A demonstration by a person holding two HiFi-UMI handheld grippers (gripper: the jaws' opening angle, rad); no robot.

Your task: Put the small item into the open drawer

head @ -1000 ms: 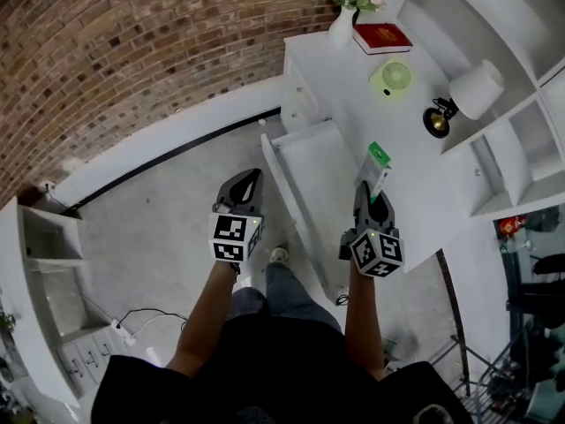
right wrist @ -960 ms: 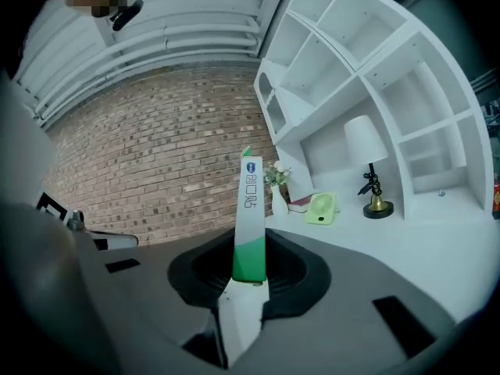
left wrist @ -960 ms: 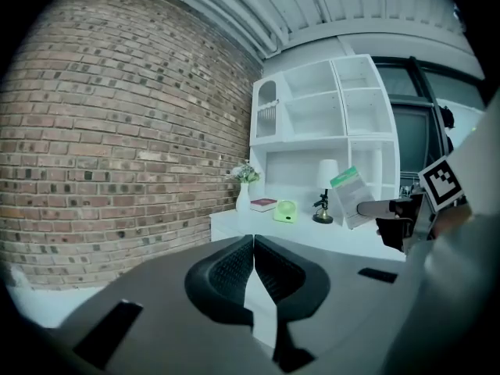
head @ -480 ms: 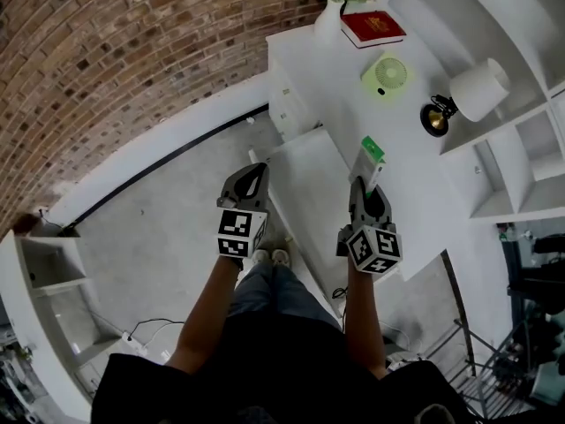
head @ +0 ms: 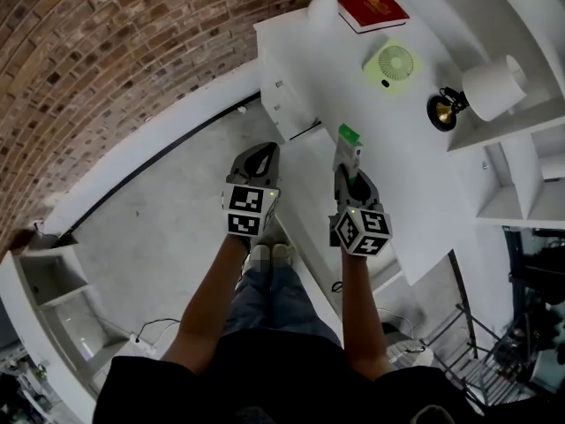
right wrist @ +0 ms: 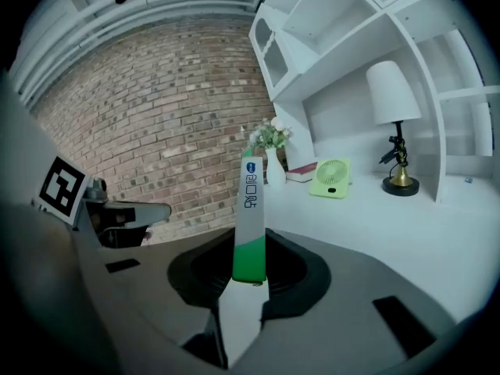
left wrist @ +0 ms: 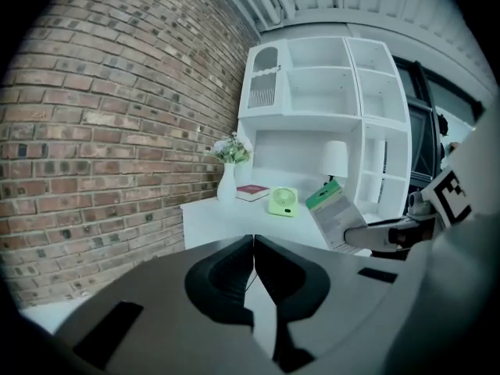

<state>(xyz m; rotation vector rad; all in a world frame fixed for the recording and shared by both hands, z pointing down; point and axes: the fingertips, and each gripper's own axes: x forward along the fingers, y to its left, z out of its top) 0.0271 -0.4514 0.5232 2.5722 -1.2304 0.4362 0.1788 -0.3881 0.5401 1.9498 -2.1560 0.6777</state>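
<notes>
Two claws hang over the open drawer (head: pixel 309 184) of a white table (head: pixel 415 157), and only one carries anything. The right claw (head: pixel 350 177) is clenched on the small item, a flat green-and-white packet (head: pixel 348 147), pinched at its lower end so that it stands up toward 12 o'clock from the jaws. The left claw (head: pixel 263 155), at 9 o'clock of its partner, is closed on nothing, its jaws pressed together. The drawer lies between and beneath the two, pulled out from the table's front. The packet is in the air about where drawer meets table edge; whether it is already over the cavity cannot be told. On the table top, out toward 1 o'clock, are a green fan (head: pixel 390 64), a red book (head: pixel 374 11) and a lamp (head: pixel 494 85), all well apart from the packet.

The step in hand looks like the carry to the drawer, with the release not yet made. Done well, the right claw would shift a little toward 9 o'clock until the packet is plainly inside the drawer's walls, tip it downward and go low before letting go, since a light, flat packet dropped from height could flutter onto the floor. The left claw is best held aside at 9 o'clock, clear of the drawer's rim.
</notes>
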